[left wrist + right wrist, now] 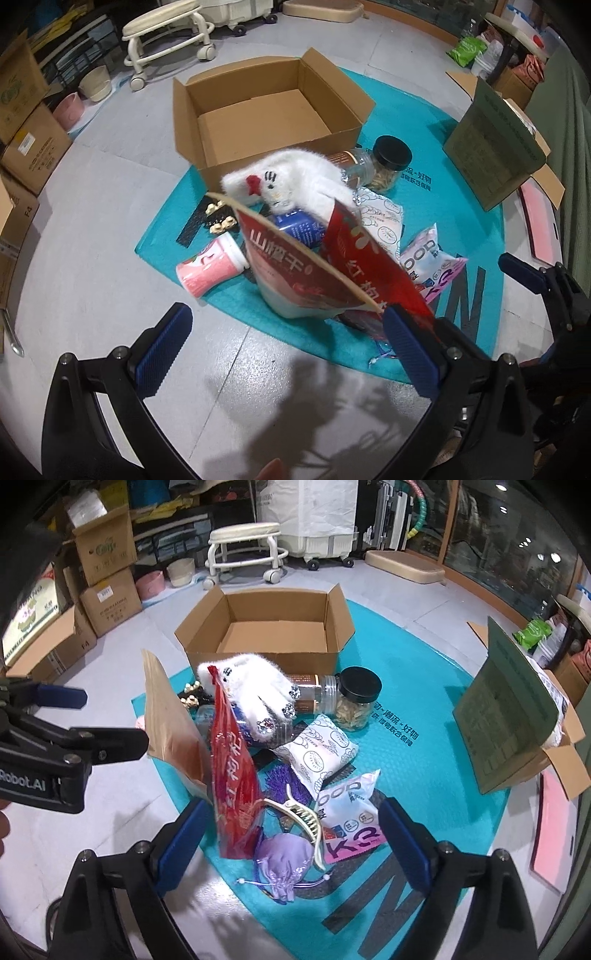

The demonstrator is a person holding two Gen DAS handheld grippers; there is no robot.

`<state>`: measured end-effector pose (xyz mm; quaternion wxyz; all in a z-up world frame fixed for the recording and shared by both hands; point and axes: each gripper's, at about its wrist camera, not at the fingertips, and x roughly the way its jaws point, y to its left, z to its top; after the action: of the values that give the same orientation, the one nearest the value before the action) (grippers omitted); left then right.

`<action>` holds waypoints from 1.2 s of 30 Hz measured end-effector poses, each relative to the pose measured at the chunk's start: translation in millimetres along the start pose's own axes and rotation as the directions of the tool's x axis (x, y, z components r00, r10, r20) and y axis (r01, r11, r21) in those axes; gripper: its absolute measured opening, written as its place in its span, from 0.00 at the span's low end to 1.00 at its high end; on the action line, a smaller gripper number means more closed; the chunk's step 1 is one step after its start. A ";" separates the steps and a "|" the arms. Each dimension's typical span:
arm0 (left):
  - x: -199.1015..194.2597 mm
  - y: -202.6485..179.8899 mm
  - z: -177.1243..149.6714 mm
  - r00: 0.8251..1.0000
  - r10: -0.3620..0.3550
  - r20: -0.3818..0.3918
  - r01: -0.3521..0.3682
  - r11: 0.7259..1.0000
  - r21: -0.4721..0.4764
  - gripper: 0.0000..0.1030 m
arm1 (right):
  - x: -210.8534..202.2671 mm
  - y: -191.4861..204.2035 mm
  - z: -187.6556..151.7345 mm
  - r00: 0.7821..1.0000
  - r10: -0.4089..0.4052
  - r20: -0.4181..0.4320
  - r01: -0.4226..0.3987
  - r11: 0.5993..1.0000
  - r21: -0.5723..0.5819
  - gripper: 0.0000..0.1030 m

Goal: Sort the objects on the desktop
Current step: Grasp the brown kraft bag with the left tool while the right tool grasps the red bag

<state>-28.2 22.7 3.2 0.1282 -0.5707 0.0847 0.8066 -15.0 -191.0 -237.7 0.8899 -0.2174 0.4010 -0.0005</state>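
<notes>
On the smooth teal mat [436, 686] we see an open corrugated box [266, 627] behind a heap: fluffy white glove [255, 686], glossy red pouch [232, 768], satin purple bag [284, 864], toothed cream clip [295, 812]. Our right gripper [291, 843] tilts down, fingers spread and empty around pouch and bag. Our left gripper [288, 354] points steeply down, likewise spread, grasping nothing.

Left gripper [55, 698] reads "Robot.AI"; pink-and-white snack packet [354, 830] reads "K3" (partly hidden).
</notes>
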 end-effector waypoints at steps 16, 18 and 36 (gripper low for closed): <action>13.6 4.7 21.2 0.990 0.031 -0.141 -0.027 0.999 0.030 1.00 | 9.6 4.8 -11.9 0.996 0.065 -0.058 -0.068 0.997 -0.044 0.90; 18.9 7.0 22.0 0.986 0.050 -0.161 -0.045 0.999 0.029 1.00 | 13.6 8.3 -11.6 0.996 0.049 -0.071 -0.054 0.996 -0.070 0.90; 55.8 23.7 25.1 0.930 -0.088 -0.356 0.055 0.993 -0.103 0.75 | 77.4 0.5 -28.5 0.949 0.137 -0.283 -0.135 0.990 0.025 0.45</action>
<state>-75.7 13.4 -41.3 0.1137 -0.7165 0.0490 0.6865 17.0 -215.1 -309.7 0.8216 -0.1843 0.5387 0.0285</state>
